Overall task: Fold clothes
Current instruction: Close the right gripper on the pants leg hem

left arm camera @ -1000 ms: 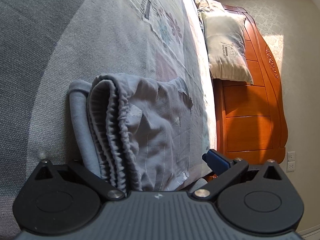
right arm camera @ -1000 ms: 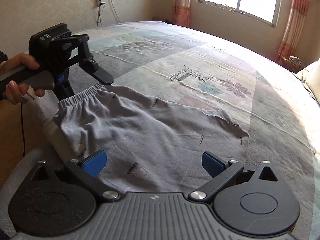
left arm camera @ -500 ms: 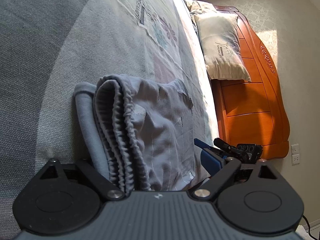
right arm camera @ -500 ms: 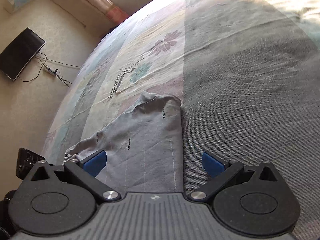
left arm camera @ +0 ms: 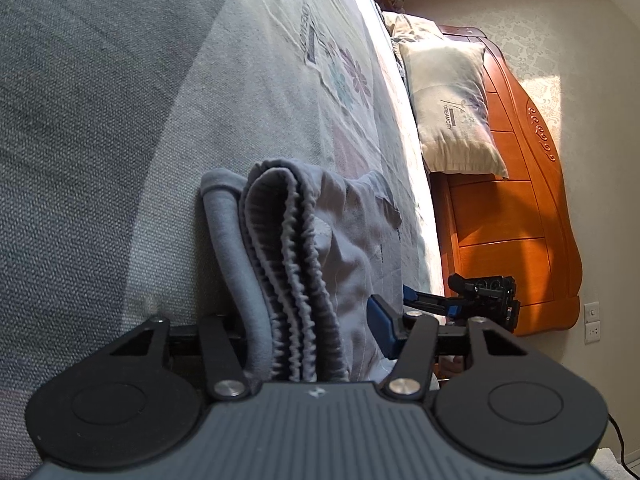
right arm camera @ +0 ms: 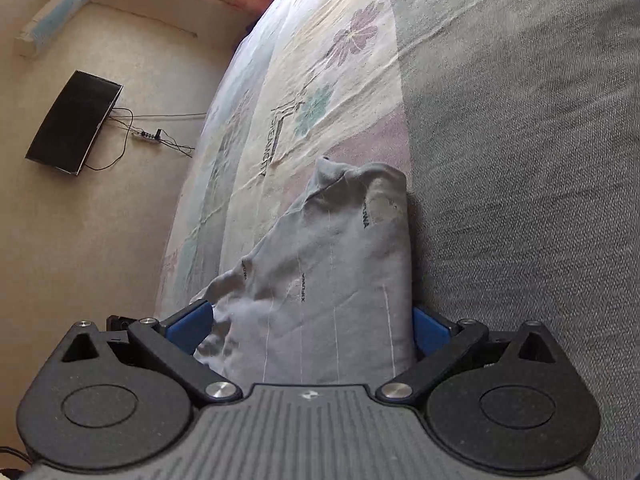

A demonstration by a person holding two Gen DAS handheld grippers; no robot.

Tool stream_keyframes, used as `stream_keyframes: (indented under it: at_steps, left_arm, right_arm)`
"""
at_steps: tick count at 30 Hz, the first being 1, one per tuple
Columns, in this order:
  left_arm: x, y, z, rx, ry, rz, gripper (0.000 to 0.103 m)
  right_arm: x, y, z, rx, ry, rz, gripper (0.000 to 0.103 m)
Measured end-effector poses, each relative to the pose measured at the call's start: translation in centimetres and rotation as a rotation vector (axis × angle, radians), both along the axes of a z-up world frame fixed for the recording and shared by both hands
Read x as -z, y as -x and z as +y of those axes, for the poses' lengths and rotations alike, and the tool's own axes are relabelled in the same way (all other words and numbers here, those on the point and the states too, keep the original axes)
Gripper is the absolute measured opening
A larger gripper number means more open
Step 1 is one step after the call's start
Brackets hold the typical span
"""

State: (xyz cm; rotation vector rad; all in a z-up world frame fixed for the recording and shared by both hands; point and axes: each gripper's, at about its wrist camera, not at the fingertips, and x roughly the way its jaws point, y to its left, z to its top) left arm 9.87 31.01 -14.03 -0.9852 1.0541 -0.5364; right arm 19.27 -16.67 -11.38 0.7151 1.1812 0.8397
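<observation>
Grey shorts (left arm camera: pixel 320 264) lie folded on the patterned bedspread (left arm camera: pixel 120 160), the gathered elastic waistband toward my left gripper (left arm camera: pixel 308 332). That gripper is open and straddles the waistband bundle; its right blue pad (left arm camera: pixel 382 330) sits close to the cloth, and the left finger is hidden behind the cloth. My right gripper (right arm camera: pixel 310 326) stands wide open around the other end of the shorts (right arm camera: pixel 332 264), a blue pad on each side of the cloth. The right gripper's tip (left arm camera: pixel 416 298) shows beyond the shorts in the left wrist view.
A pillow (left arm camera: pixel 452 108) leans on the orange wooden headboard (left arm camera: pixel 520 208). Wall sockets (left arm camera: pixel 592 322) sit beside it. A dark screen (right arm camera: pixel 74 122) and a power strip with cables (right arm camera: pixel 146 135) are on the wall past the bed's edge.
My right gripper moved from the shorts' side to their far end and now straddles it. The left gripper's jaws have narrowed around the waistband.
</observation>
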Motion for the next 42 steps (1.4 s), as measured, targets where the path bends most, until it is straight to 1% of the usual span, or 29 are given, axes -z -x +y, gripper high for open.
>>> stream_keyframes:
  at_steps: [2, 8, 10, 14, 16, 19, 22, 23, 24, 25, 26, 27, 28, 29, 30, 31, 32, 34, 37, 40, 41, 42]
  left_arm:
    - [0.2, -0.1, 0.1, -0.002, 0.002, 0.008, 0.048]
    - [0.2, -0.2, 0.0, -0.006, -0.004, 0.014, 0.047]
    - [0.2, -0.2, 0.0, -0.005, -0.004, 0.014, 0.047]
    - [0.3, -0.3, 0.0, -0.003, -0.005, 0.015, 0.047]
    - [0.2, -0.3, 0.0, -0.002, -0.007, 0.017, 0.047]
    - [0.1, -0.4, -0.3, -0.001, -0.013, 0.018, 0.047]
    - [0.1, -0.3, -0.4, -0.001, -0.014, 0.013, 0.047]
    - [0.1, -0.3, -0.3, -0.002, -0.014, 0.013, 0.047]
    - [0.0, -0.3, -0.5, -0.002, -0.018, 0.016, 0.047]
    - [-0.1, -0.4, -0.6, -0.003, -0.023, 0.019, 0.047]
    - [-0.2, -0.5, -0.8, -0.001, -0.028, 0.020, 0.047]
    - [-0.2, -0.5, -0.9, 0.000, -0.031, 0.019, 0.047]
    - [-0.3, -0.5, -1.1, 0.001, -0.034, 0.018, 0.047]
    - [-0.4, -0.6, -1.2, 0.002, -0.037, 0.016, 0.047]
    - [-0.4, -0.5, -1.2, 0.000, -0.040, 0.015, 0.047]
    - [-0.4, -0.5, -1.3, -0.002, -0.043, 0.013, 0.046]
    - [-0.5, -0.5, -1.4, -0.005, -0.047, 0.012, 0.046]
    - [-0.6, -0.4, -1.6, -0.010, -0.053, 0.009, 0.046]
    - [-0.6, -0.4, -1.7, -0.016, -0.058, 0.006, 0.046]
    - [-0.5, -0.4, -1.6, -0.017, -0.053, 0.006, 0.045]
    - [-0.5, -0.3, -1.6, -0.017, -0.053, 0.005, 0.045]
    - [-0.5, -0.3, -1.6, -0.017, -0.052, 0.004, 0.045]
  right_arm:
    - [0.1, 0.3, -0.1, -0.013, -0.010, -0.001, 0.103]
    - [0.1, -2.0, 1.2, 0.024, -0.035, 0.013, 0.103]
    - [0.0, -1.8, 1.3, 0.010, -0.028, 0.017, 0.103]
    - [0.0, -0.3, 0.9, -0.066, -0.054, 0.055, 0.103]
    - [0.0, -0.5, 1.2, -0.072, -0.050, 0.047, 0.103]
    - [0.0, -2.1, 2.4, -0.064, -0.061, 0.031, 0.103]
    - [0.1, -2.4, 2.2, -0.079, -0.076, 0.014, 0.103]
    - [0.2, -2.2, 1.9, -0.086, -0.077, -0.002, 0.099]
    - [0.4, -1.9, 1.5, -0.088, -0.068, -0.026, 0.090]
    - [0.5, -1.6, 1.0, -0.089, -0.059, -0.048, 0.084]
    - [0.8, -1.5, 0.5, -0.083, -0.058, -0.059, 0.074]
    - [1.0, -1.5, 0.1, -0.073, -0.066, -0.059, 0.067]
    - [1.3, -1.6, -0.3, -0.061, -0.067, -0.055, 0.062]
    - [1.5, -1.7, -0.5, -0.049, -0.056, -0.048, 0.052]
    - [1.7, -1.8, -0.6, -0.039, -0.045, -0.043, 0.038]
    - [2.1, -1.9, -0.8, -0.027, -0.039, -0.033, 0.029]
    - [2.6, -1.9, -1.1, -0.010, -0.044, -0.016, 0.008]
    - [3.4, -2.0, -1.4, 0.016, -0.049, 0.009, 0.008]
    - [3.0, -1.8, -0.9, 0.018, -0.017, -0.014, 0.008]
    - [3.0, -1.9, -1.0, 0.023, -0.026, -0.005, 0.009]
    - [2.9, -2.0, -0.9, 0.023, -0.028, 0.004, 0.012]
    - [2.8, -2.1, -0.9, 0.019, -0.036, 0.013, 0.019]
